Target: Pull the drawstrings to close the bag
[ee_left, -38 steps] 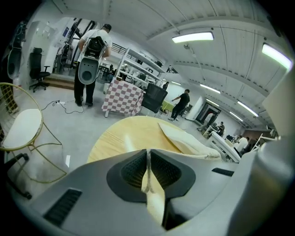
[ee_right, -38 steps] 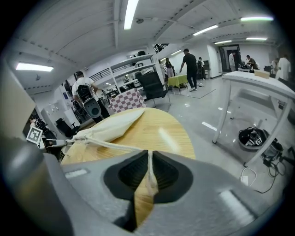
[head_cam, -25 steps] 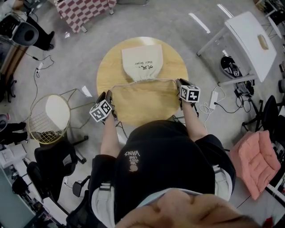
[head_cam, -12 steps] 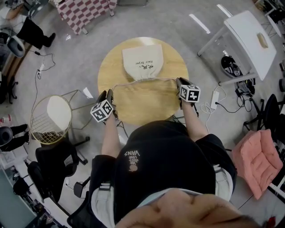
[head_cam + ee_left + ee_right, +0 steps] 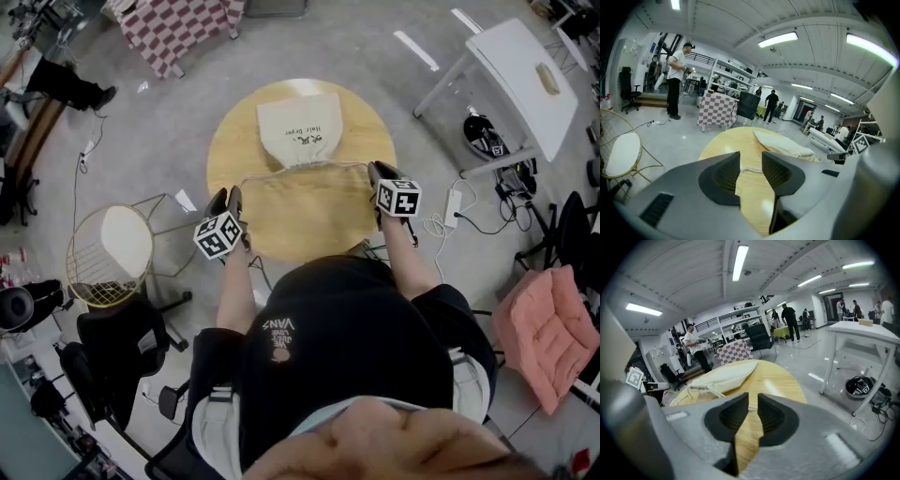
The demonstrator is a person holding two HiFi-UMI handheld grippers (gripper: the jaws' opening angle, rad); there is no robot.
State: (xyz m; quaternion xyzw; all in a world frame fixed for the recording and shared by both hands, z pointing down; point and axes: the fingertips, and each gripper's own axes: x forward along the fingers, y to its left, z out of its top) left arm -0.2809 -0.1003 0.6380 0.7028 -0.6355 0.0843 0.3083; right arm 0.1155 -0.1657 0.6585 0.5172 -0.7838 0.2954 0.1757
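A cream drawstring bag lies on the far half of the round wooden table, its mouth gathered toward me. Its drawstrings run out left and right across the table. My left gripper sits at the left string's end. In the left gripper view the string crosses a clear gap between the left gripper's jaws. My right gripper is at the right string's end. Its jaws are closing, and the right gripper view shows a narrow gap with the string in it.
A wire chair with a white seat stands left of the table. A white table and floor cables are to the right, a pink cushion nearer me. A checkered-cloth table and several people stand further off.
Both grippers stay at the string ends with hardly any shift, and the bag lies as before. A person at the far left has moved away.
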